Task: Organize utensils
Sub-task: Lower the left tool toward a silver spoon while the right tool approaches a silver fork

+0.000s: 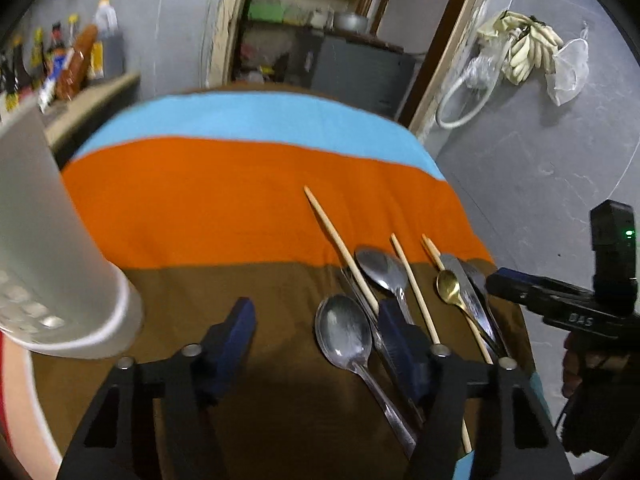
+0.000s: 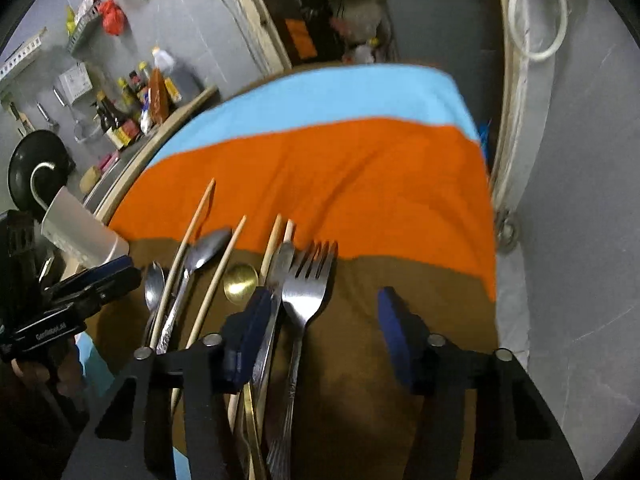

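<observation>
On the near brown band of the striped cloth-covered tabletop point(image 1: 248, 200), a row of utensils lies side by side, handles toward the near edge and mostly cut off under the gripper bodies. From the left wrist view, the left gripper point(image 1: 316, 332) has its blue-padded fingers point(image 1: 236, 328) wide apart, holding nothing; its right finger hides part of a large steel spoon's point(image 1: 344, 332) neighbours, a second steel spoon point(image 1: 382, 268) and a long wooden chopstick point(image 1: 340, 248). Further toward the right edge lie another chopstick point(image 1: 414, 286), a small gold spoon point(image 1: 448, 286) and a steel knife blade point(image 1: 464, 288), bunched so tightly that what overlaps what is hard to tell. A white plastic cup-shaped holder point(image 1: 52, 264), tilted and blurred, fills the left side, partly out of frame. The right gripper point(image 1: 560, 300) reaches in from the right edge.

Only the right wrist view shows two steel forks point(image 2: 308, 280), stacked or just beside each other, their tines blurred. Here the right gripper point(image 2: 324, 320) also stands open and empty, its left finger point(image 2: 248, 328) covering the knife's handle. The far orange and blue bands of the cloth and the brown strip toward the right edge are bare. Shelved bottles point(image 2: 132, 100) stand beyond the left edge, blurred
</observation>
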`<action>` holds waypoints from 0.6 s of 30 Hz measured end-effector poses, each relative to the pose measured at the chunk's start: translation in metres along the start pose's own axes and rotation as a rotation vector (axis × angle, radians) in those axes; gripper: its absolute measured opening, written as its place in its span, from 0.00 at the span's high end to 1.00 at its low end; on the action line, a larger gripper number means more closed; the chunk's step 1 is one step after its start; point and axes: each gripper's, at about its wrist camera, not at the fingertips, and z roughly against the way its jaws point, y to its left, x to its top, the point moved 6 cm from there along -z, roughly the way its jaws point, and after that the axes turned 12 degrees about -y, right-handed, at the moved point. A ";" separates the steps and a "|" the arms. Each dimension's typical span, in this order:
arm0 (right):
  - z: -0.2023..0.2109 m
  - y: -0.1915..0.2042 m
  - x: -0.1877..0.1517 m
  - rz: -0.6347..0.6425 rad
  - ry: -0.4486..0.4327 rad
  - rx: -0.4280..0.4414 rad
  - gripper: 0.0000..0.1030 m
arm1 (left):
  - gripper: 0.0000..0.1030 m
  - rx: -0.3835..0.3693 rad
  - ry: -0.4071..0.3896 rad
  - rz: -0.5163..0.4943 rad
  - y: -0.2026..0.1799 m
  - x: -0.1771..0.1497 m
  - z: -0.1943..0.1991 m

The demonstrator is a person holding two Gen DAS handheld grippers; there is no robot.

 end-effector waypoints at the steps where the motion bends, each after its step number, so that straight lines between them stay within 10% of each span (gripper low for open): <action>1: -0.001 0.002 -0.001 -0.001 0.003 0.009 0.60 | 0.47 -0.011 0.018 0.011 0.000 -0.003 -0.003; 9: -0.013 0.005 -0.003 -0.054 0.086 0.120 0.86 | 0.63 -0.117 0.102 0.068 -0.006 -0.013 -0.015; 18: -0.027 0.008 -0.004 -0.168 0.135 0.168 0.87 | 0.90 -0.143 0.164 0.134 0.004 -0.012 -0.024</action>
